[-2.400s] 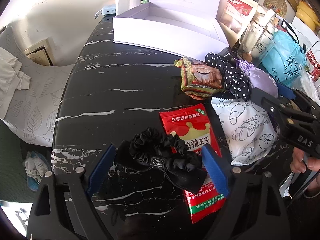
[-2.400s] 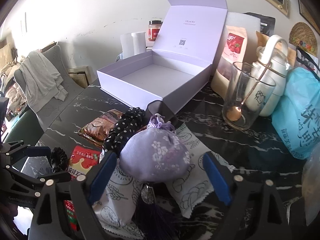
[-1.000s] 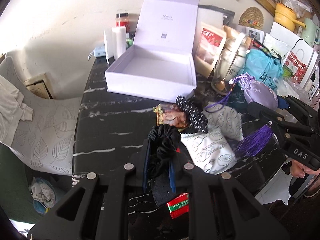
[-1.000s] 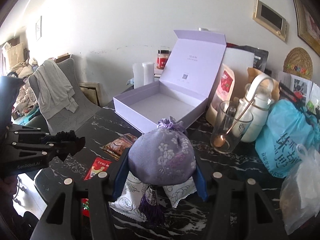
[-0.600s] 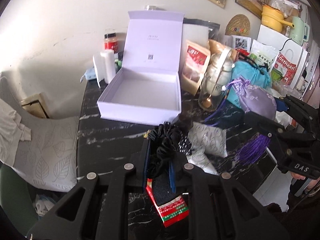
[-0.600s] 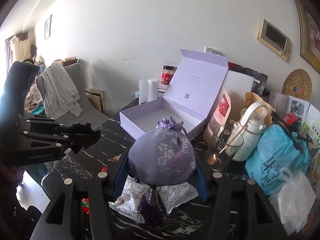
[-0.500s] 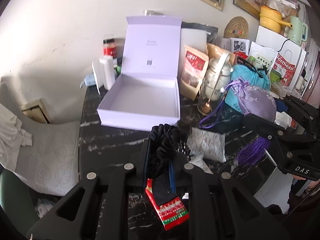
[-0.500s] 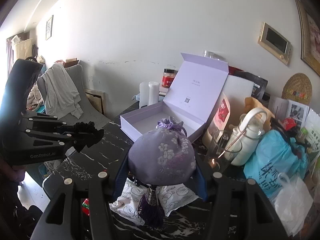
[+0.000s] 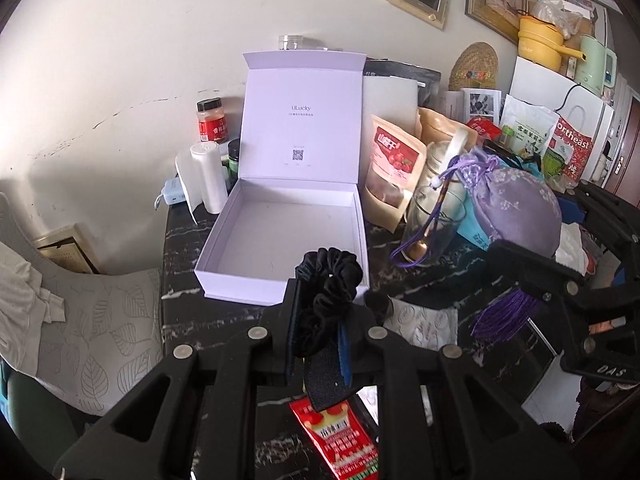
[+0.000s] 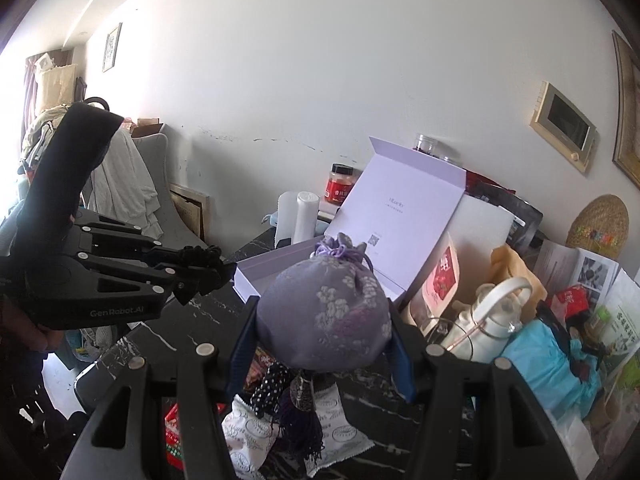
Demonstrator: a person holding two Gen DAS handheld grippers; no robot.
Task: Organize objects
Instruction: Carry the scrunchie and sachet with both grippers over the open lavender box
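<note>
My left gripper (image 9: 318, 332) is shut on a black scrunchie (image 9: 326, 292) and holds it in the air in front of the open lavender box (image 9: 288, 236). My right gripper (image 10: 322, 344) is shut on a purple floral sachet (image 10: 324, 320) with a tassel (image 10: 300, 428) hanging below, also held above the table. The sachet (image 9: 516, 208) and right gripper show at the right of the left wrist view. The left gripper with the scrunchie (image 10: 200, 256) shows at the left of the right wrist view. The box (image 10: 280, 268) is empty, lid upright.
On the black marble table (image 9: 180, 300) lie a red snack packet (image 9: 340, 440), white patterned packets (image 10: 248, 436) and a polka-dot scrunchie (image 10: 268, 392). A glass with a spoon (image 9: 432, 224), a white kettle (image 10: 488, 320), a blue bag (image 10: 552, 372), pouches and jars crowd the back right. A chair (image 9: 80, 320) stands left.
Both grippers closed on their objects and lifted them off the table. Since half a second ago both have risen a little higher, toward the box.
</note>
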